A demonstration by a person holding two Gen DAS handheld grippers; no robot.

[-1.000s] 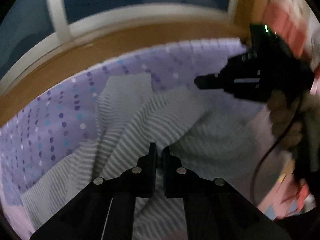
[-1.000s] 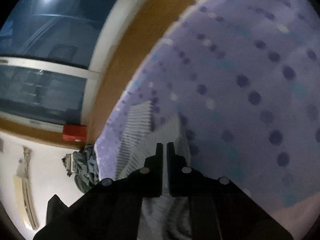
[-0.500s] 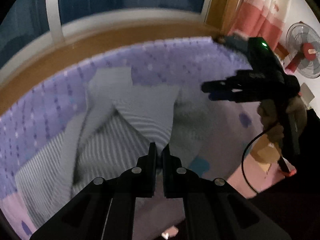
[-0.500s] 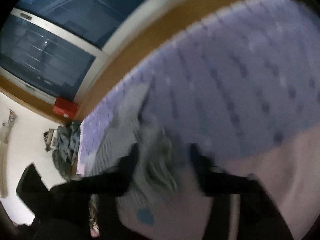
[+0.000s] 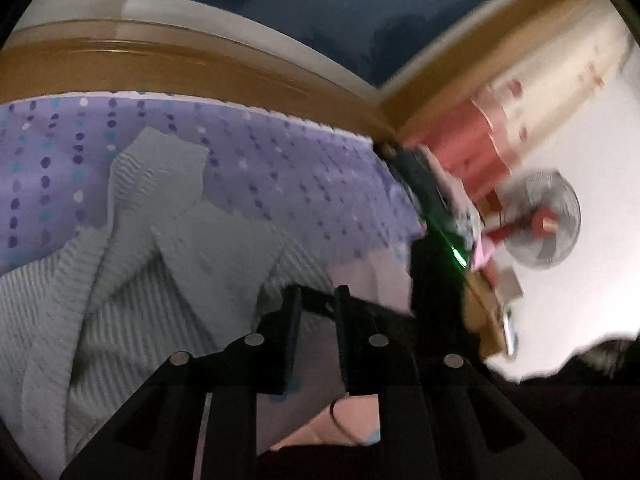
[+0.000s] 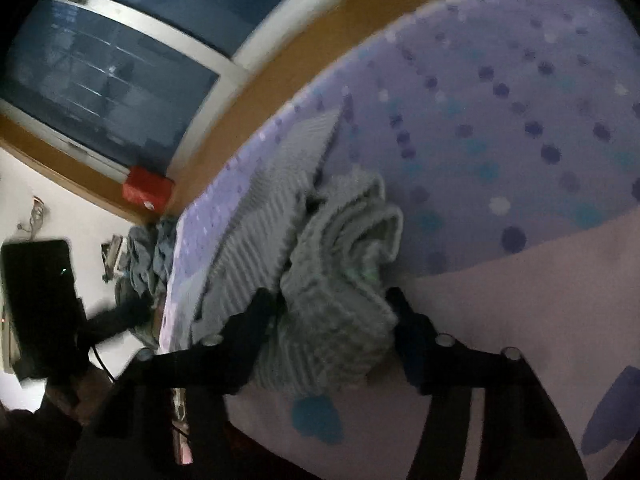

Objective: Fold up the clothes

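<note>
Crowding the right claw, bunched grey sweater between parted jaws, left claw slightly apart, fan beyond.

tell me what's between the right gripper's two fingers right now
In the right wrist view, a bunched fold of the grey ribbed sweater sits between the right gripper fingers, lying on the dotted purple bedsheet.

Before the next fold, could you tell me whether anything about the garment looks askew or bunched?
Yes. The grey ribbed sweater is bunched into a lumpy roll at the bed edge, between the right gripper's spread fingers, rather than lying flat; farther back it lies crumpled on the purple dotted bedsheet.
</note>
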